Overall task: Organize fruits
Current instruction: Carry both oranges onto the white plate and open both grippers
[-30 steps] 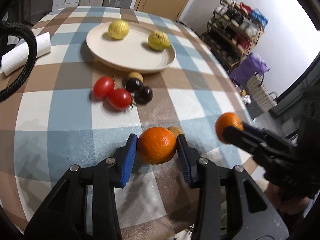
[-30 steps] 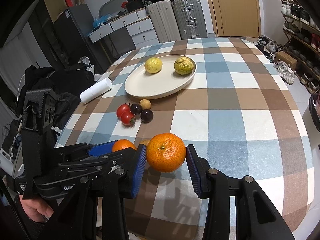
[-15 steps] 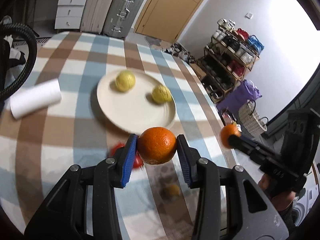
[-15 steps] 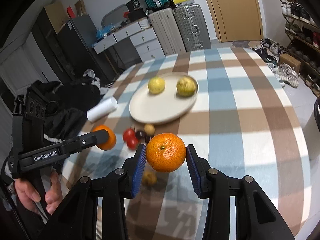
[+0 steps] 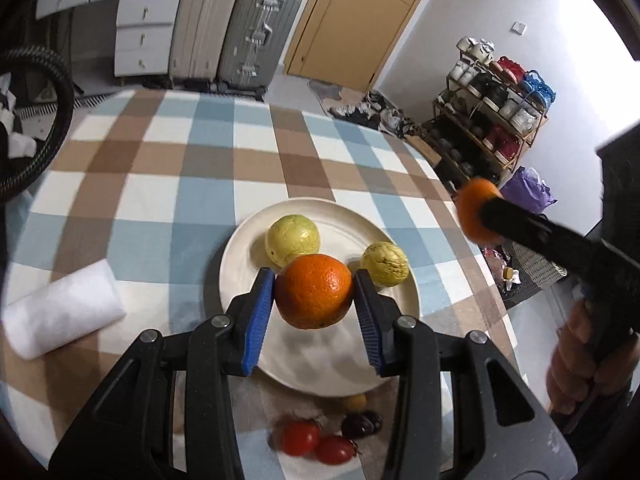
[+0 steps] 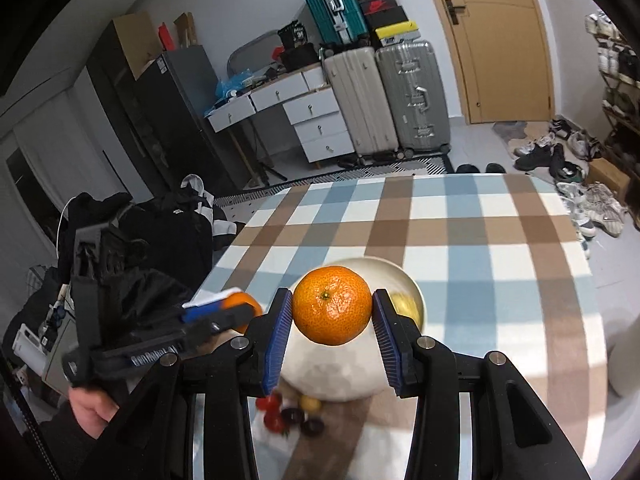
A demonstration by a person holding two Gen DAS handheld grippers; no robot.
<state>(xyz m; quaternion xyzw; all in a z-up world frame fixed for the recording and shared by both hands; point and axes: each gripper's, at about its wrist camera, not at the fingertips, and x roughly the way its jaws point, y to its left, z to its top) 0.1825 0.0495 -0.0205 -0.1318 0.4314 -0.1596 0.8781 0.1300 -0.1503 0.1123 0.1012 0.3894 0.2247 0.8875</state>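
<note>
Both grippers point(image 5: 314, 312) point(image 6: 331, 320) tight around oranges point(image 5: 314, 296) point(image 6: 331, 304).

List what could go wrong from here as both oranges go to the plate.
1. The plate already holds two yellow fruits; an orange set down against one may roll it or itself off the low rim.
2. Both grippers, left and right, close on the same plate and could collide.
3. The tomatoes and dark fruits lie just off the near rim, under the left gripper; dropping low could knock them.
</note>
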